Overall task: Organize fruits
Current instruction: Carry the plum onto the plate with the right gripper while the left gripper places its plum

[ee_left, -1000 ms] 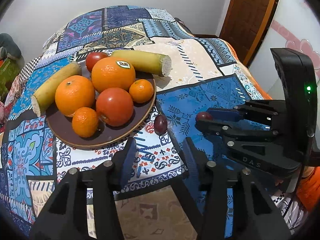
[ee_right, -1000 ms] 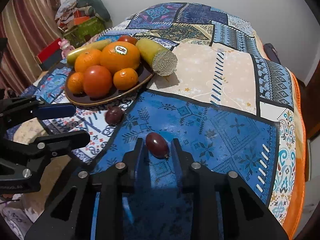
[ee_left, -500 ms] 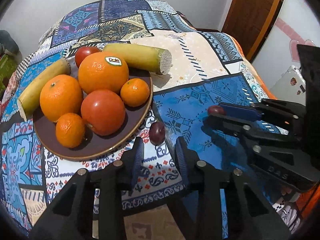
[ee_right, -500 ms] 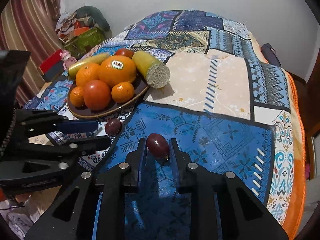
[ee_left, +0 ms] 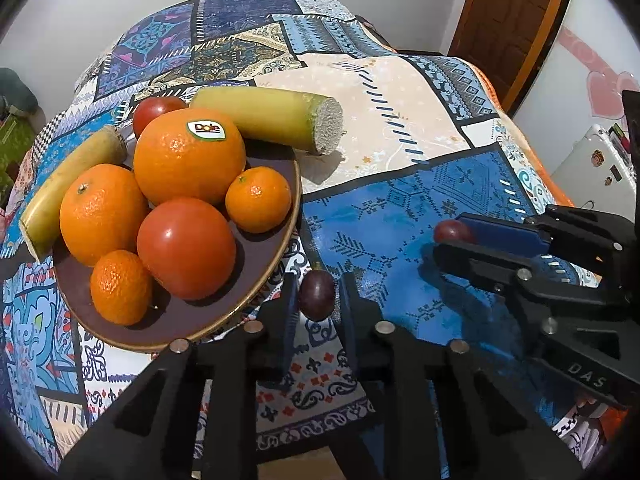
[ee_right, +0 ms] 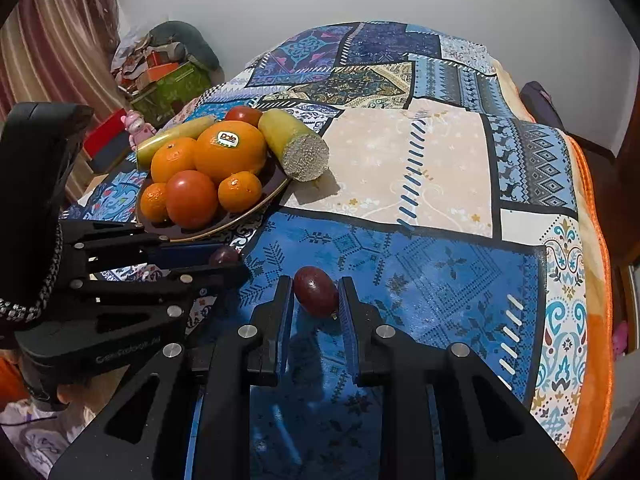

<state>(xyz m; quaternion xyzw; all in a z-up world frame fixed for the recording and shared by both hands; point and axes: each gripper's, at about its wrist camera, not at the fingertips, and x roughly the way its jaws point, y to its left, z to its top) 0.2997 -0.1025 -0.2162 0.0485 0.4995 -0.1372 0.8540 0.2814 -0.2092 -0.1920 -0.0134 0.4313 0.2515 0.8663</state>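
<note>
Left tool (ee_left: 318, 300): its fingers are pressed against a dark purple grape (ee_left: 316, 295), pinching it just beside the near rim of the plate.
Right tool (ee_right: 316, 300): pinching a reddish-brown grape (ee_right: 315, 291) between its two fingers, low over a blue patch of the blanket.
Plate (ee_left: 256, 300): brown with a thin gold rim, resting on the blanket and piled with fruit.
Large orange (ee_left: 189, 157): at the back of the pile, carrying an oval sticker that reads "Dole".
Second orange (ee_left: 102, 214): left of the large one and touching it.
Tomato (ee_left: 186, 247): red, at the front middle of the plate.
Small oranges: one (ee_left: 258, 199) at the right edge of the plate, one (ee_left: 120, 293) at the front left.
Second tomato (ee_left: 154, 110): partly hidden behind the large orange.
Yellow-green cut stalks: one (ee_left: 272, 120) lies off the plate's far right edge with its pale cut end on the blanket, one (ee_left: 64, 188) leans along the left edge.
Blanket (ee_left: 400, 128): patchwork of blue, cream and dark patterned panels with an orange edge, spread over a bed.
Writing on tools: "DAS" shows on the right tool's body in the left wrist view; the lettering on the left tool's body in the right wrist view is too faint to read.
Room: a wooden door (ee_left: 508, 20) and a striped curtain (ee_right: 44, 48).
</note>
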